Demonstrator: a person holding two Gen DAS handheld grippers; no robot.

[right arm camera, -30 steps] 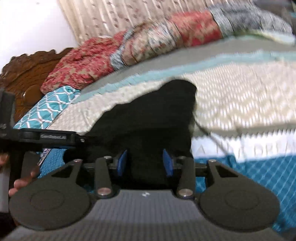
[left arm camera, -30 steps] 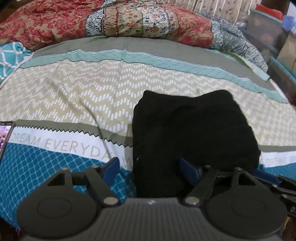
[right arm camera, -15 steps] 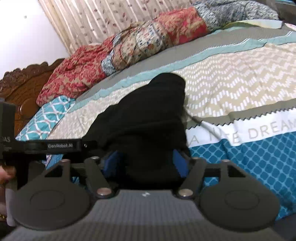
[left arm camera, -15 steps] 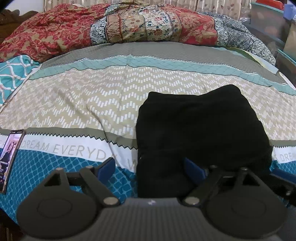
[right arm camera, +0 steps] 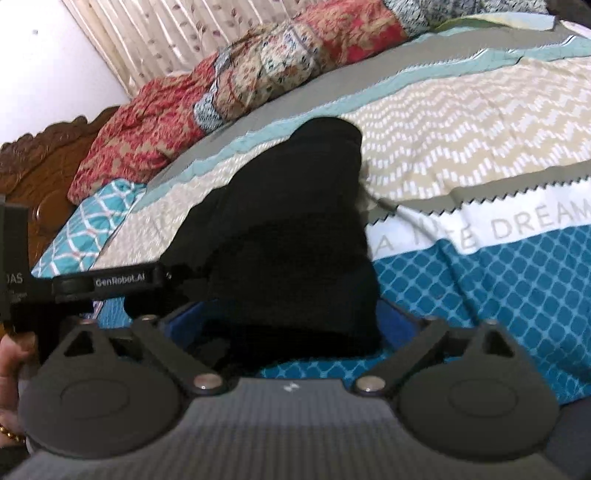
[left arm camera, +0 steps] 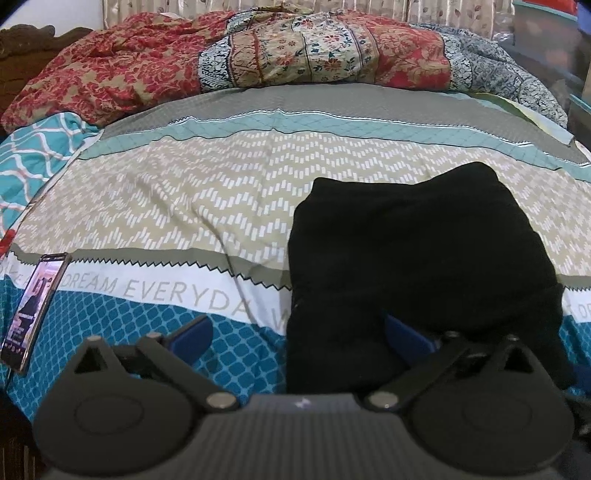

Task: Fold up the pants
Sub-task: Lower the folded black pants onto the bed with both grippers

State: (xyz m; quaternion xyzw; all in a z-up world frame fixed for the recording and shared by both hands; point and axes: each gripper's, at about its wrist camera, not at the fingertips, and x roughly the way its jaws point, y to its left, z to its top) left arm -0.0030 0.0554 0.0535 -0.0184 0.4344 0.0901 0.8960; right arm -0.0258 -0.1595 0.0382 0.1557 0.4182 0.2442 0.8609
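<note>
The black pants (left arm camera: pixel 417 258) lie folded into a compact rectangle on the patterned bedspread (left arm camera: pixel 184 206). My left gripper (left arm camera: pixel 299 336) is open at the bundle's near left corner, its right blue finger over the cloth and its left one over the bedspread. In the right wrist view the pants (right arm camera: pixel 288 236) run away from me. My right gripper (right arm camera: pixel 288 325) is open, jaws wide on either side of the bundle's near end. The left gripper's body (right arm camera: pixel 110 284) shows at that view's left.
A phone (left arm camera: pixel 35 310) lies on the bedspread at the near left. Bunched red and floral quilts (left arm camera: pixel 258 62) line the far side. A carved wooden headboard (right arm camera: pixel 40 162) is at the left. Storage boxes (left arm camera: pixel 546 33) stand at the far right.
My right gripper opened wide and released the pants' near end. Both grippers drew back slightly toward the near edge; the folded pants stayed in place.
</note>
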